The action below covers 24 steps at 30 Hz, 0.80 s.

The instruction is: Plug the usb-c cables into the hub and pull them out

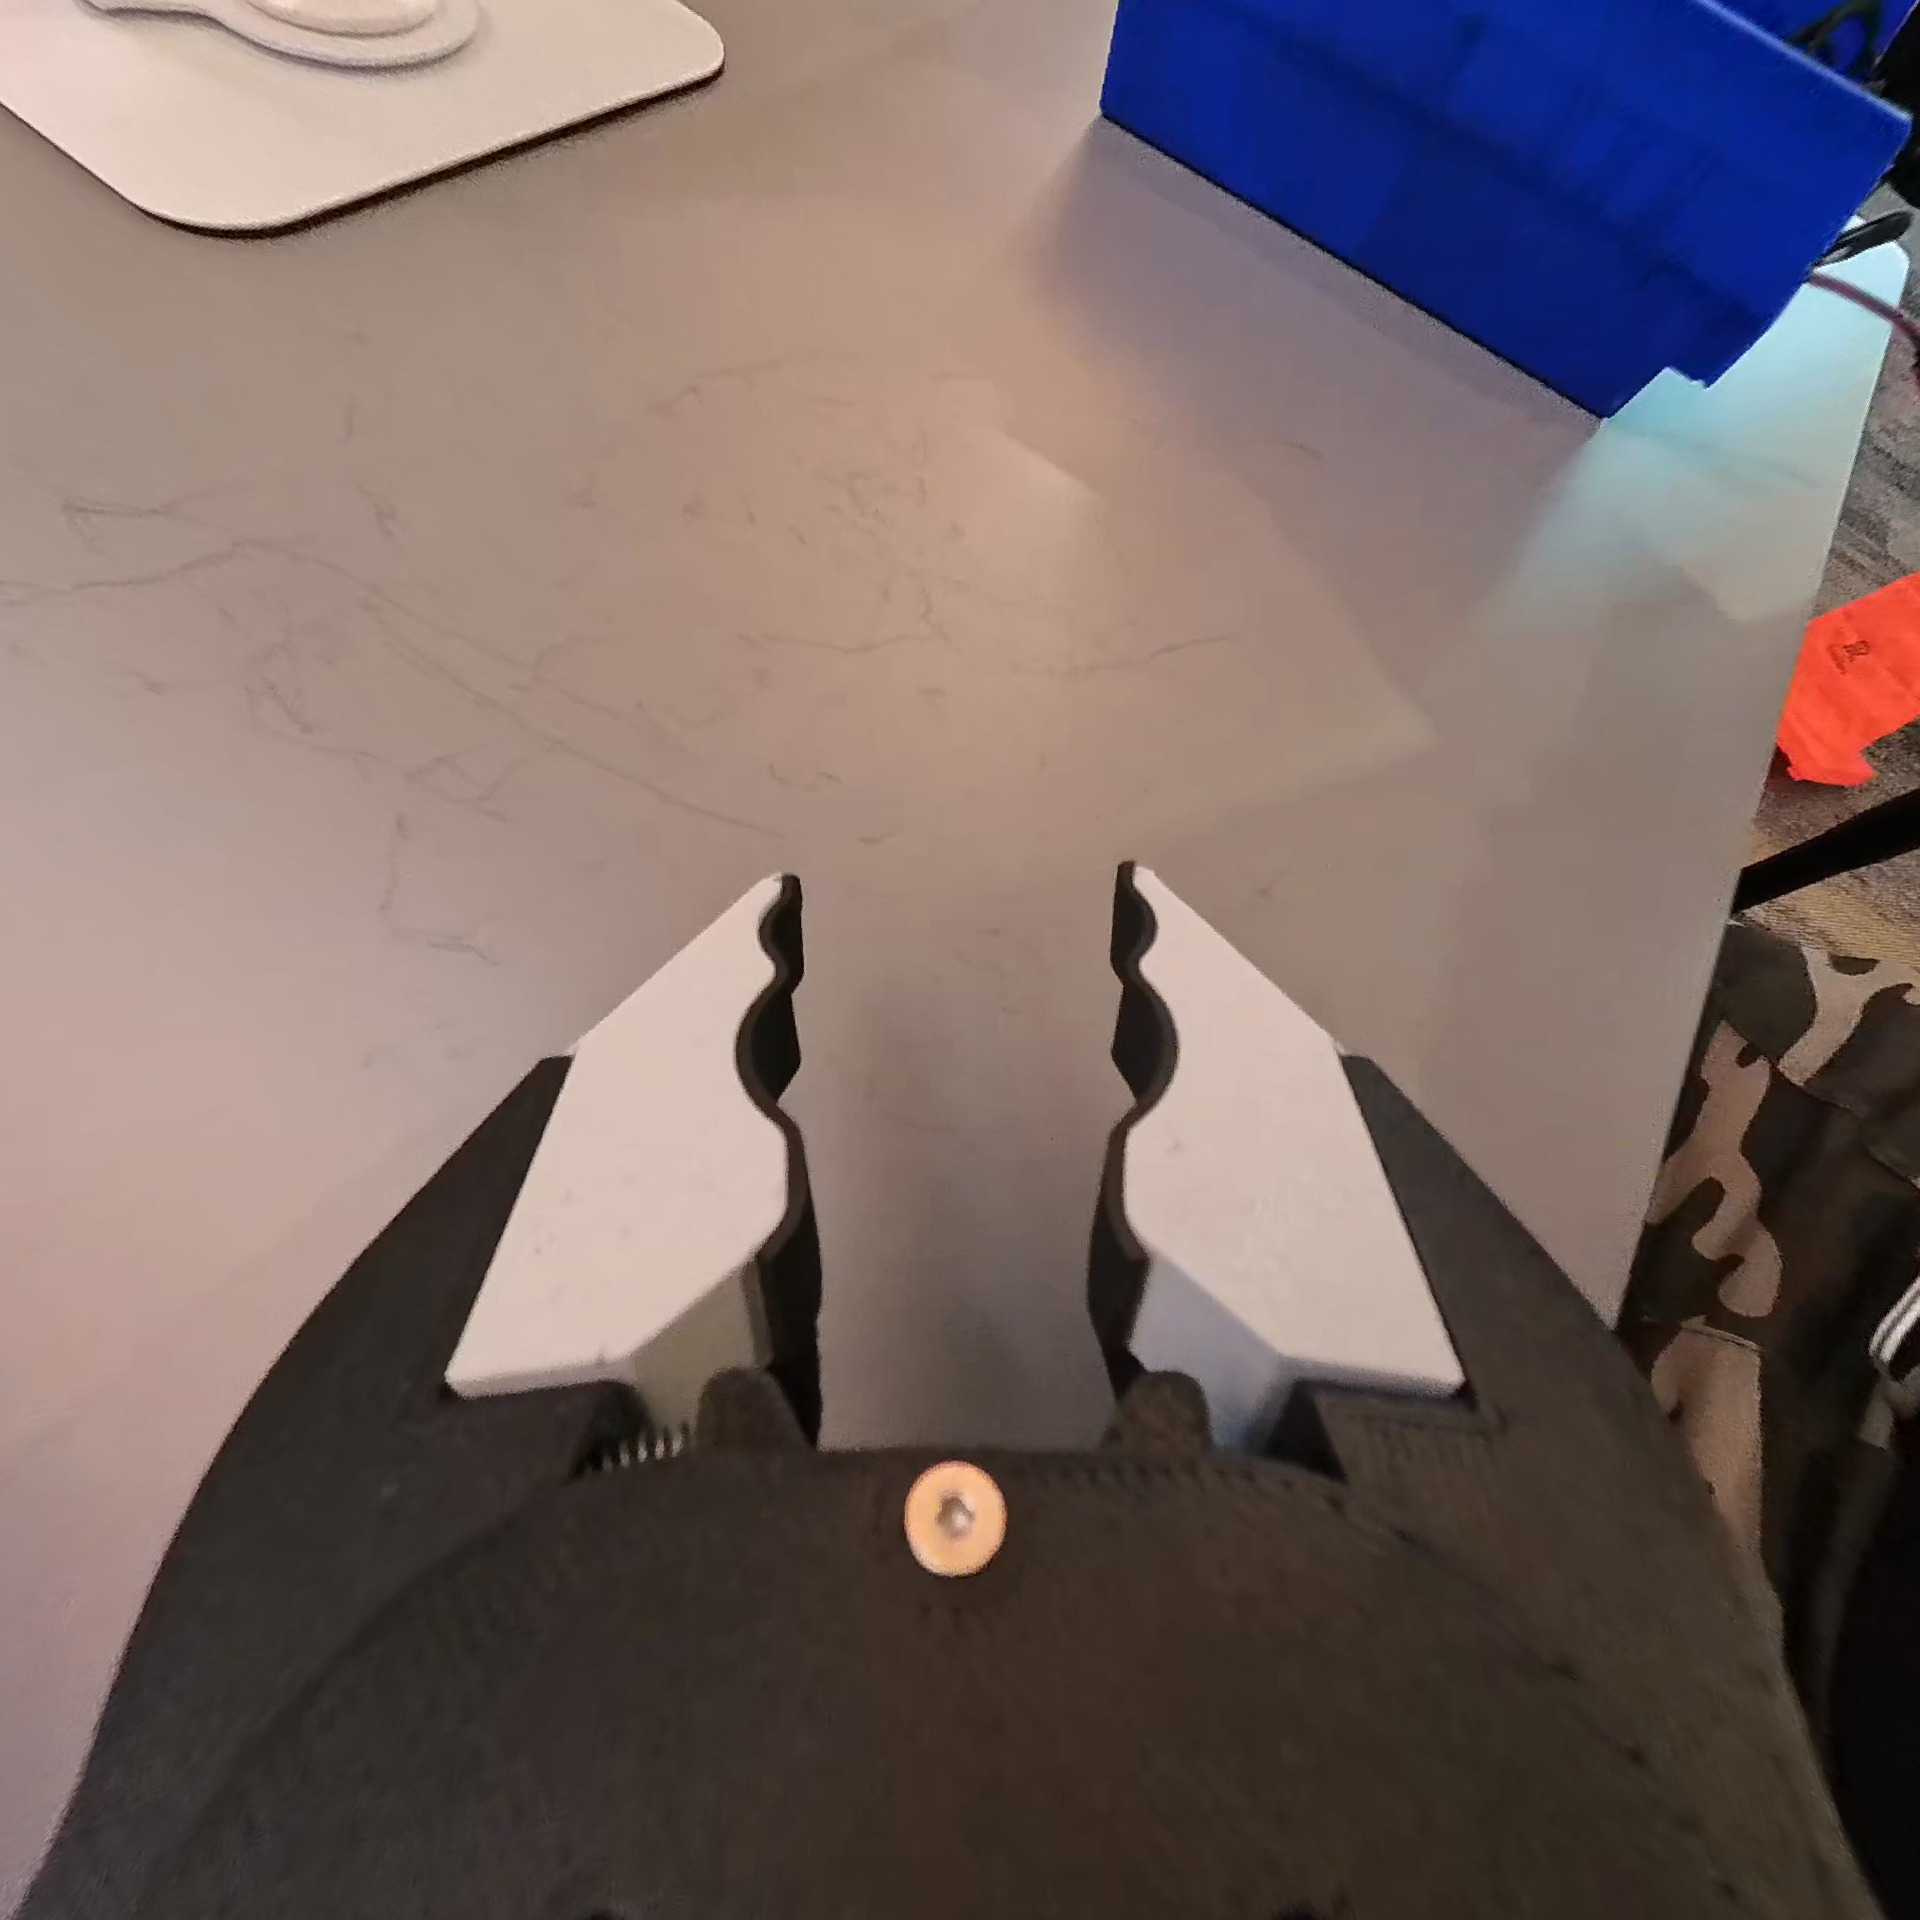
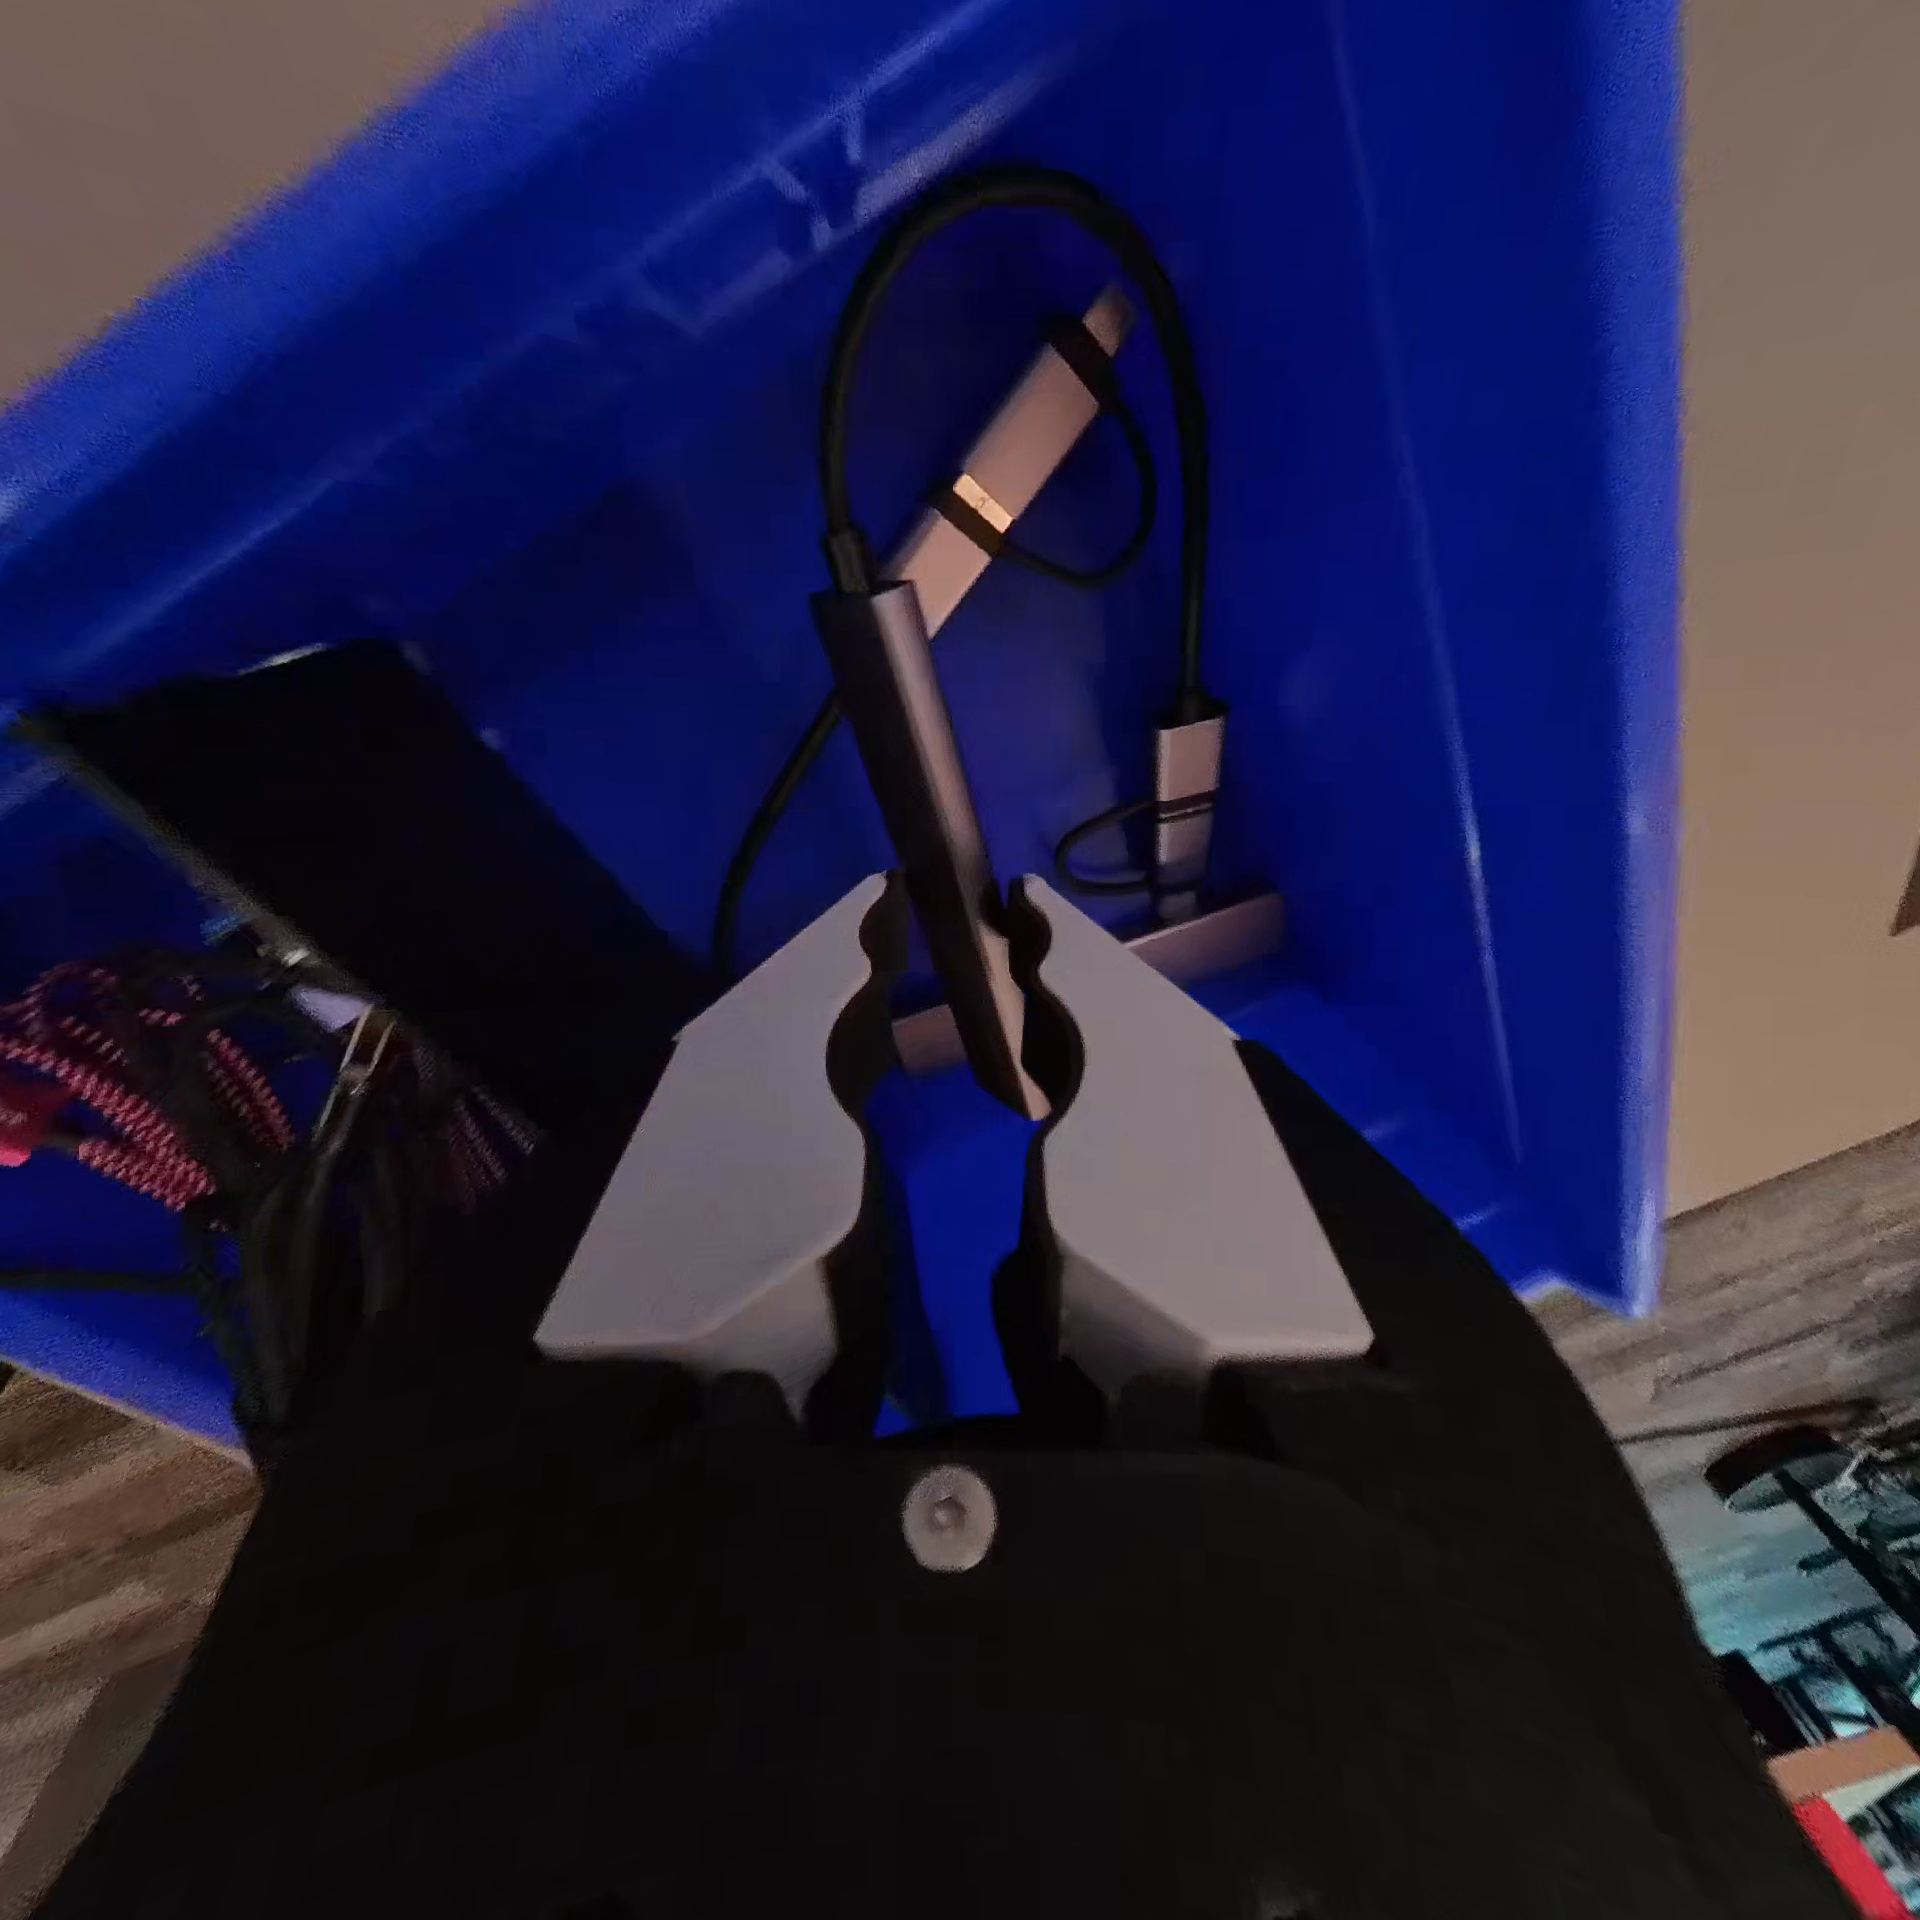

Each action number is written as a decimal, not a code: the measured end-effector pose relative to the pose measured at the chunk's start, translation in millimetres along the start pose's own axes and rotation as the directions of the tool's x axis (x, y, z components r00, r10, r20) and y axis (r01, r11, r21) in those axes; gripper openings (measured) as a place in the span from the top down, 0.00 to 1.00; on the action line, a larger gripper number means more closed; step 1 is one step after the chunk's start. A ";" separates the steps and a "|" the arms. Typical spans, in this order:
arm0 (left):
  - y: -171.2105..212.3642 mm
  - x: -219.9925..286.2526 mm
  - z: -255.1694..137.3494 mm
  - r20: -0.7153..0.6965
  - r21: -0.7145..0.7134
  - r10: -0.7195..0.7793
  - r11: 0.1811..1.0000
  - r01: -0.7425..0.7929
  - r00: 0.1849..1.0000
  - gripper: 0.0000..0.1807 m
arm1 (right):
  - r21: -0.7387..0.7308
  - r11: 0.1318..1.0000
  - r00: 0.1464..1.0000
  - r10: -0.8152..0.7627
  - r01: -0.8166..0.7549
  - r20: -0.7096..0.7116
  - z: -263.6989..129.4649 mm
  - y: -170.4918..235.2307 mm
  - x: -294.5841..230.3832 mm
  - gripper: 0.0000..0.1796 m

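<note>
In the right wrist view my right gripper (image 2: 954, 894) is shut on a slim grey hub (image 2: 914, 769), inside a blue bin (image 2: 1455, 520). The hub slants up and to the left from the jaws. Its black cable (image 2: 1039, 192) loops over the top and ends in a grey plug (image 2: 1190, 758). A second grey hub (image 2: 1023, 447) and a third grey bar (image 2: 1216, 930) lie deeper in the bin. In the left wrist view my left gripper (image 1: 956, 883) is open and empty above the grey table (image 1: 623, 623).
The blue bin (image 1: 1507, 156) stands at the table's far right corner. A white pad (image 1: 364, 125) lies at the far left. The table's right edge (image 1: 1766, 727) drops to the floor, where an orange item (image 1: 1860, 686) lies. Pink braided cables (image 2: 125, 1091) and a black slab (image 2: 343, 831) fill the bin's left side. Tip to tip, the grippers are about 50 centimetres apart.
</note>
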<state>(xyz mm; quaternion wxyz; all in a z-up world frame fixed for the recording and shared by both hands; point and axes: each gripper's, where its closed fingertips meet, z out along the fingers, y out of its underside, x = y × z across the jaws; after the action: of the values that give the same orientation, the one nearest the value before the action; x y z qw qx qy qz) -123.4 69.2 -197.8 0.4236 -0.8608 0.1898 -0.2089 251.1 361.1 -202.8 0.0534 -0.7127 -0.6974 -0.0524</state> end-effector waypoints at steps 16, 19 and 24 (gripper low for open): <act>-46.5 -36.9 -81.5 0.217 0.071 0.034 0.996 -0.051 0.975 0.59 | 0.414 0.821 0.832 0.510 -0.394 -0.219 -102.7 55.9 13.1 0.67; -49.9 -72.6 -140.2 0.380 0.101 -0.001 0.994 -0.040 0.925 0.56 | 0.487 0.728 0.754 0.628 -0.483 -0.191 -118.0 95.4 -1.2 0.66; -14.0 -145.5 -253.4 0.665 0.068 -0.075 0.997 0.039 0.743 0.50 | 0.462 0.663 0.693 0.708 -0.589 -0.132 -90.7 145.1 -27.8 0.62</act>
<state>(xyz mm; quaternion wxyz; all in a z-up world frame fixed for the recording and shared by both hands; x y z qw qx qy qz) -375.5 -14.2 -75.0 0.4782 -0.8731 -0.0055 0.0947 395.6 317.0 -117.7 0.3125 -0.8741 -0.3720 0.0005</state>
